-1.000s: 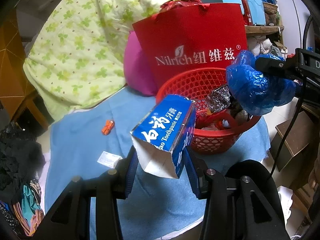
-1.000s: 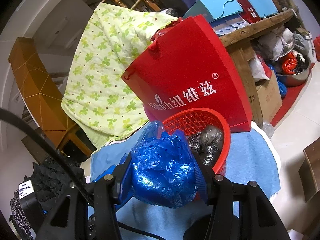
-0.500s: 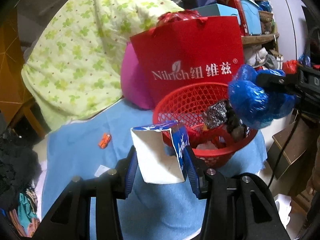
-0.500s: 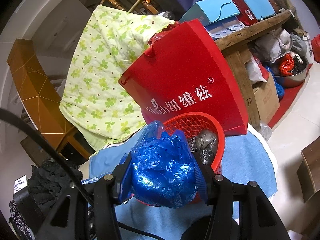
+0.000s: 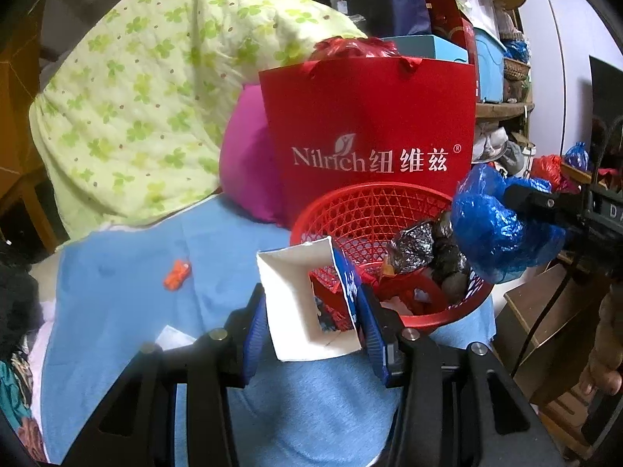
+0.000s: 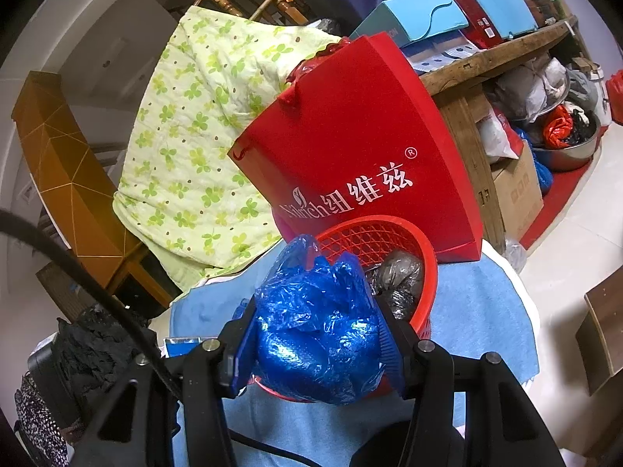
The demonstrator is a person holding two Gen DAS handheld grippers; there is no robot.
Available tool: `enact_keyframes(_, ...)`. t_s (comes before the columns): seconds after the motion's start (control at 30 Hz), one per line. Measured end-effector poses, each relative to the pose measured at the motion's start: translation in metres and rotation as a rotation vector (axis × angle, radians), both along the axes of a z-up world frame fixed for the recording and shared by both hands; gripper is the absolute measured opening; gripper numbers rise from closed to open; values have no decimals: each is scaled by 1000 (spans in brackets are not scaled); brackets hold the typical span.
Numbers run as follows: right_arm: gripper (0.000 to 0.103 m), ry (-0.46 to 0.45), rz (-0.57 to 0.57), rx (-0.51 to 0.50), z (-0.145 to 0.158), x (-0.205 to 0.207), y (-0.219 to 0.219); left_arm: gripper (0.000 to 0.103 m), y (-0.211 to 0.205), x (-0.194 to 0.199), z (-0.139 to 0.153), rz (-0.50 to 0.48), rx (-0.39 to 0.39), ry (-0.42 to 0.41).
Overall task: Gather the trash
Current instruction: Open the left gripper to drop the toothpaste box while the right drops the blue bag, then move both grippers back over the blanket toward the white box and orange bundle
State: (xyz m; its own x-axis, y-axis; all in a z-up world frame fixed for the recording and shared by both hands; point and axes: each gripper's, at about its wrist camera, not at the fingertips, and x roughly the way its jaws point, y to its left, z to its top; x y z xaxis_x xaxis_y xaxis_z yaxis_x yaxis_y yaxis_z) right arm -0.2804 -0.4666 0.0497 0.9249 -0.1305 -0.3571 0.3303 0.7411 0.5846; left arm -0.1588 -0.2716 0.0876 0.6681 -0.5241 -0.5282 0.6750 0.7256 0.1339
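Over the red basket [image 5: 373, 210], already part full of wrappers, our left gripper [image 5: 311, 311] clamps an empty toothpaste box [image 5: 296, 303] and our right gripper [image 6: 317, 334] squeezes a blue plastic bag [image 6: 319, 330]. Neither is dropped yet; an orange scrap [image 5: 177, 274] and a white paper [image 5: 173, 336] remain on the blue cloth [image 5: 117, 311], left.

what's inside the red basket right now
The red basket holds a crumpled silver foil wrapper, dark wadded trash and red scraps. Its near side is hidden by the toothpaste box and blue bag.
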Motion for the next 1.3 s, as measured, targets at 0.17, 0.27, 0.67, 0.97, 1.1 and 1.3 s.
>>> enact_keyframes(0.17,57,-1,-10,-2,1,5,-6,44,-6,7,7,-22,-18,25)
enact_keyframes(0.27,57,-6,-18,1,3,10,-14,43,-16,12,15,-43,-26,31)
enact_keyframes(0.67,69,1,-35,152,-18,63,-60,50,-74,43,23,-81,-17,43)
enact_keyframes(0.97,69,-32,-56,107,-20,39,-51,68,-29,41,15,-38,-38,-11)
enact_keyframes(1.1,69,-14,-55,57,-16,25,-37,68,8,46,-2,14,-24,-4)
enact_keyframes(1.3,69,-25,8,-18,6,28,-6,68,67,67,-40,169,52,13)
